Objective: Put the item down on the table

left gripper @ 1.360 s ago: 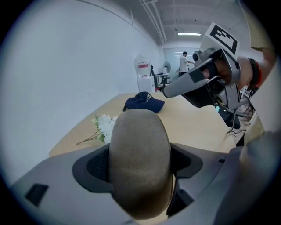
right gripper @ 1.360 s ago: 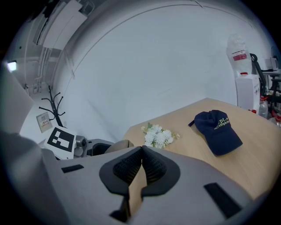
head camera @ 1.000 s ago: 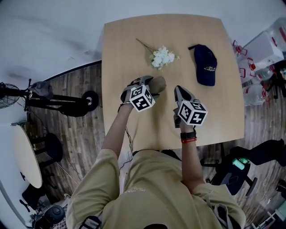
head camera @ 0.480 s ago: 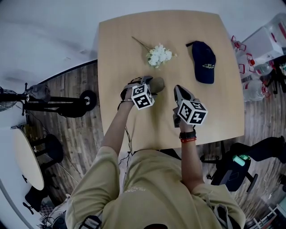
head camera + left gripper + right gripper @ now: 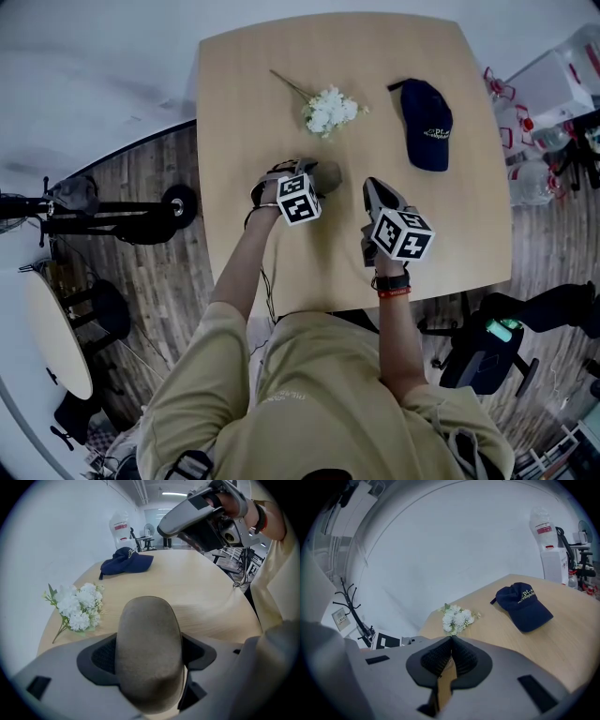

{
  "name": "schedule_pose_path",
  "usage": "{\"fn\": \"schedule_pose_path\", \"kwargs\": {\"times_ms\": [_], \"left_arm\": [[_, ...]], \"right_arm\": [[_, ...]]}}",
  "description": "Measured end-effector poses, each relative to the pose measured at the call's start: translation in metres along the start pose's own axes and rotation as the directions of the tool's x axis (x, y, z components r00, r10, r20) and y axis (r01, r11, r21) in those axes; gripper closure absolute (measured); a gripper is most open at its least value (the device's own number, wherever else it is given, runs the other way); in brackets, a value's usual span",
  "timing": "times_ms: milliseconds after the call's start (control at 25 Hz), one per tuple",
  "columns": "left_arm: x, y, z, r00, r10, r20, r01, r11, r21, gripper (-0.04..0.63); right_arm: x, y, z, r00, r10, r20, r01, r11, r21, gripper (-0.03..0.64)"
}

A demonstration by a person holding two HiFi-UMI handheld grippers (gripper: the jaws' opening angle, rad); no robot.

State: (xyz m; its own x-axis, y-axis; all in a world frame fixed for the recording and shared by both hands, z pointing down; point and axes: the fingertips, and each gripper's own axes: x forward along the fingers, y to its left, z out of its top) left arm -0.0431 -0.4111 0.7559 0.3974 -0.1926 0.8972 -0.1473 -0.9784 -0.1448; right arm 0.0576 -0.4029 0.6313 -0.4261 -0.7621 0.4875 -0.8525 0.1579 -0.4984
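Almost nothing has moved in the last second. The whole head view has slid a little, but your grippers sit in the same spots against the flowers and the cap. So read it as a pause, not progress.

Your left gripper is still clamped on the item, a tan, rounded, felt-looking lump. Both pads press its sides and it stands up between them. It's held over the near-middle of the table, left of centre. From above it looks low and close to the wood. I can't tell whether its underside touches yet, because no view shows the bottom edge.

The white flowers lie just beyond the item, further from you, and apart from it. The wood under the item looks bare, so there's room to set it down right there.

Your right gripper hangs to the right of the left one. Its pads are pressed together with nothing between them, so it's idle. The navy cap lies further right and further back, well clear of both grippers.

For the task, the put-down isn't done, since the grip hasn't let go. My guess is that what's left is the last bit of lowering, then spreading the left pads and backing off. The lump is tall and round-topped, so it may tip if you let go before it's seated.
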Motion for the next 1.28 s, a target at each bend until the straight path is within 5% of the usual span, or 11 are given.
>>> {"fn": "schedule_pose_path", "kwargs": {"times_ms": [920,1280], "left_arm": [[0.027,-0.010,-0.008,0.998,-0.043,-0.054,0.047,0.997,0.068,0.213],[0.013,-0.011,-0.010,0.998,0.047,-0.035,-0.045,0.997,0.062,0.212]], "right_arm": [[0.004,-0.011,-0.011,0.999,-0.008,-0.031,0.009,1.000,0.014,0.601],[-0.005,-0.005,-0.018,0.999,0.007,-0.039,-0.006,1.000,0.026,0.601]]}}
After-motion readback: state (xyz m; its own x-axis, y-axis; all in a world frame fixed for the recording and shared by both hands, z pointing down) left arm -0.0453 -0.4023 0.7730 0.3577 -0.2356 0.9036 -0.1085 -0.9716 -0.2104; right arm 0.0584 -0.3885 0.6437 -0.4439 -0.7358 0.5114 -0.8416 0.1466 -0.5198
